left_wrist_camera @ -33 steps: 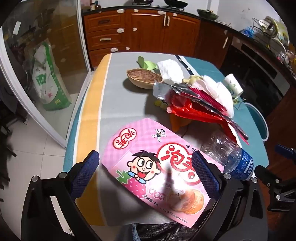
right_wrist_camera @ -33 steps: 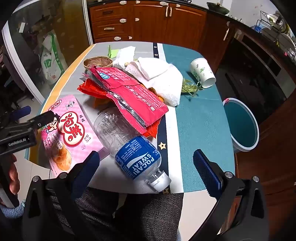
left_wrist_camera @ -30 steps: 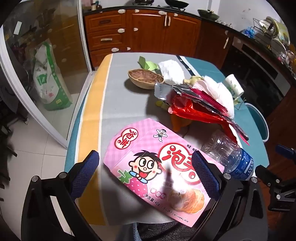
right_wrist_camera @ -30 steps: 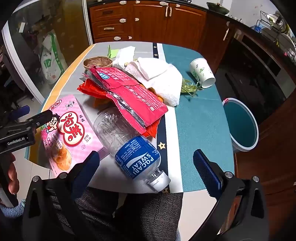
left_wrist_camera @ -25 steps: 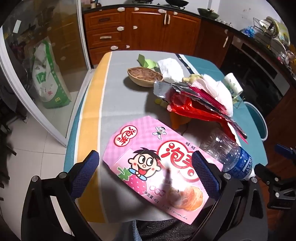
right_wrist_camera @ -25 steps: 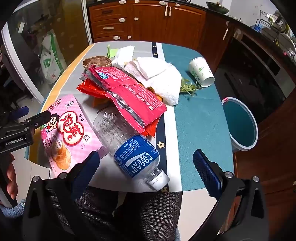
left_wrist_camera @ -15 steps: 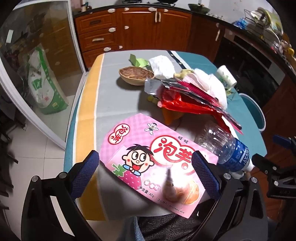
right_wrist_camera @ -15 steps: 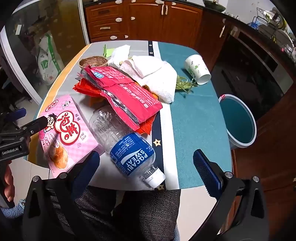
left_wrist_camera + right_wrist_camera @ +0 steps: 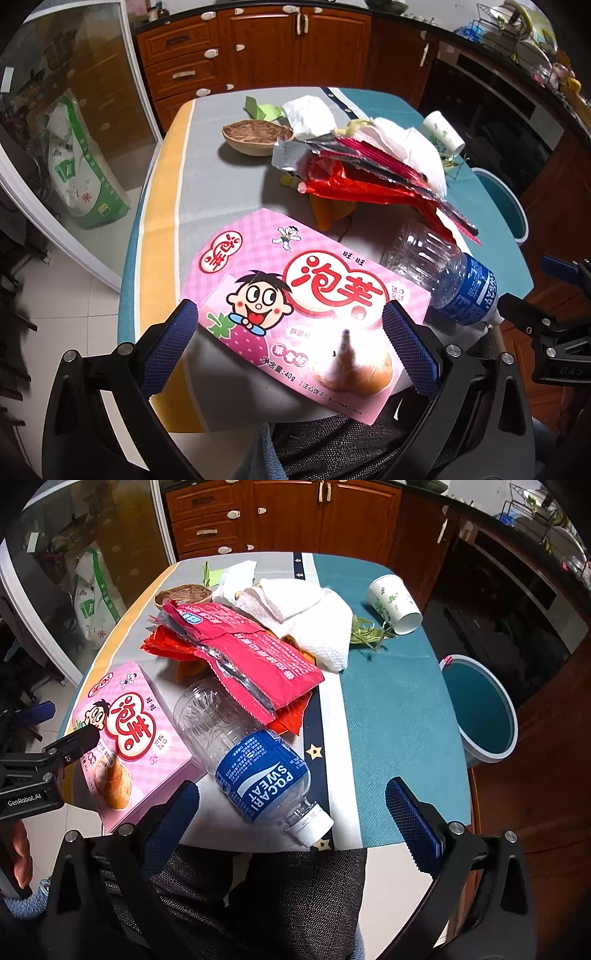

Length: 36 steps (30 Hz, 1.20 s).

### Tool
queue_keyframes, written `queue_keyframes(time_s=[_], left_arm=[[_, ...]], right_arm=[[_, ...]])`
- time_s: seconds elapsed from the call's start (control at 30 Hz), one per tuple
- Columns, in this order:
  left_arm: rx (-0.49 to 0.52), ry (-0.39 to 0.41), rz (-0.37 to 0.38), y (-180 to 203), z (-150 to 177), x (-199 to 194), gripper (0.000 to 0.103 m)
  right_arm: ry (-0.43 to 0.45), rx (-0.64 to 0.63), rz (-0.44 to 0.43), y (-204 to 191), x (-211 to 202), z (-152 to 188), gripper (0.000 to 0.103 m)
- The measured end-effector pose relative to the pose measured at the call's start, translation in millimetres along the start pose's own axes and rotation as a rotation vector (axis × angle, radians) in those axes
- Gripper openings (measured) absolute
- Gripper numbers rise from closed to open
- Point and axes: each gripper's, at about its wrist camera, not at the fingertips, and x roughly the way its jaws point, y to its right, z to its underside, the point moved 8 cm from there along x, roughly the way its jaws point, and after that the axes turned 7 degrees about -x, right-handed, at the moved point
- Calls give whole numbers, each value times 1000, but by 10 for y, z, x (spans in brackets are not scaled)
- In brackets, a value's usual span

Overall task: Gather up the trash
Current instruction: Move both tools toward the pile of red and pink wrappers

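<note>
Trash covers the table. A pink snack box (image 9: pixel 295 288) (image 9: pixel 129 738) lies at the near edge, and my left gripper (image 9: pixel 288 343) hangs open just above its near end. Beside it lies an empty clear bottle with a blue label (image 9: pixel 255 760) (image 9: pixel 443 269), cap toward me. My right gripper (image 9: pixel 295 823) is open over the bottle's cap end. Red wrappers (image 9: pixel 243 653) (image 9: pixel 369 173) and white paper towels (image 9: pixel 306 616) pile up behind. A paper cup (image 9: pixel 393 603) lies tipped at the far right. A teal bin (image 9: pixel 480 709) (image 9: pixel 506 206) stands on the floor right of the table.
A brown bowl (image 9: pixel 258 134) and green paper scraps (image 9: pixel 262 109) sit at the table's far side, green stems (image 9: pixel 369 633) by the cup. Wooden cabinets (image 9: pixel 288 513) stand behind. A glass door (image 9: pixel 55 129) is at the left. My lap in grey trousers (image 9: pixel 280 897) is at the table's near edge.
Both grippers have drifted slightly forward toward the table, so the box and bottle look a little nearer. Both stay open and nothing on the table has moved.
</note>
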Motion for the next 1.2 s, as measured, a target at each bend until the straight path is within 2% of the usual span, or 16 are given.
queue_keyframes(time_s=[0.5,1.2], left_arm=[[47,-16,7,120,100,7,100],[59,-47,10,138,161,89,100]], right_arm=[[-11,-2,-18,-64,12,50,97],[-27,-1,-29,-85,80,96,97]])
